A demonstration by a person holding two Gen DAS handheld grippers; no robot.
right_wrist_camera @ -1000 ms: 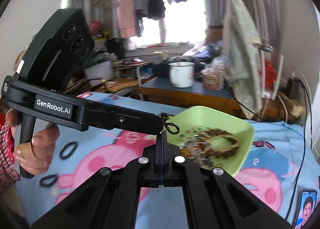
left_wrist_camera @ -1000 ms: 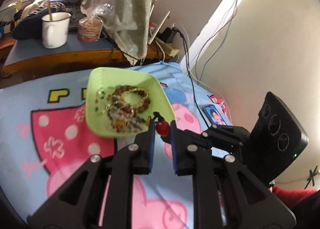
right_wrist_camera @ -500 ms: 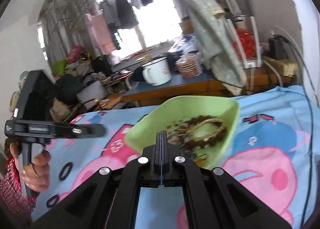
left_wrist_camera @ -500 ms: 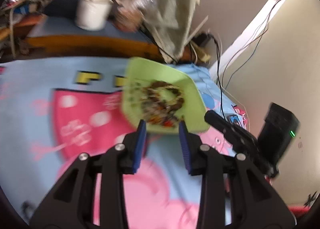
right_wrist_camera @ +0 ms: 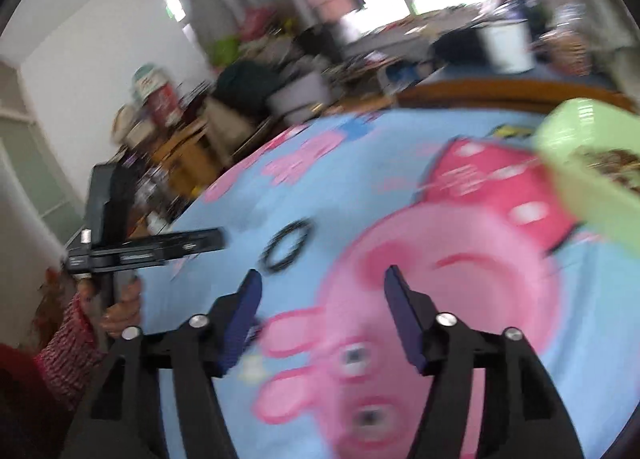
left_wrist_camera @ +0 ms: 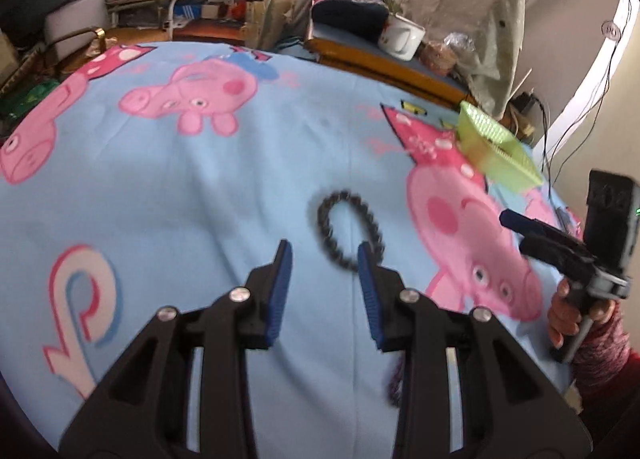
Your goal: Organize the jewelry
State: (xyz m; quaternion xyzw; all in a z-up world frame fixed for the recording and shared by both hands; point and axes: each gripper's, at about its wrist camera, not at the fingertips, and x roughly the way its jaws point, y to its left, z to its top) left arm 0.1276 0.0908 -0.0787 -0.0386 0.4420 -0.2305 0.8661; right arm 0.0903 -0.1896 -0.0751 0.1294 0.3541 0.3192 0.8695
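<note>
A black bead bracelet (left_wrist_camera: 350, 235) lies on the blue cartoon blanket (left_wrist_camera: 200, 187). My left gripper (left_wrist_camera: 324, 255) hangs open just short of it, and its right finger covers the bracelet's near edge. Nothing is between the pads. Far right stands the green tray (left_wrist_camera: 492, 135), seen from its side. In the right wrist view, my right gripper (right_wrist_camera: 324, 279) has its jaws opening over a pink pig print, with nothing between them. The same bracelet (right_wrist_camera: 286, 245) lies ahead and to its left. The tray (right_wrist_camera: 576, 127) with beaded jewelry (right_wrist_camera: 612, 163) is at the right edge.
A hand holds the right gripper (left_wrist_camera: 516, 231) at the blanket's right side. The left gripper (right_wrist_camera: 216, 239) reaches in from the left. A dark purplish item (left_wrist_camera: 394, 379) shows under my left gripper's right finger. Behind the blanket are a wooden table edge (left_wrist_camera: 400, 67), a white mug (left_wrist_camera: 402, 37) and clutter.
Both grippers swung left, away from the green tray, to the black bracelet. The left let go of the red-bead piece and is empty. The right's jaws went from shut to apart.
</note>
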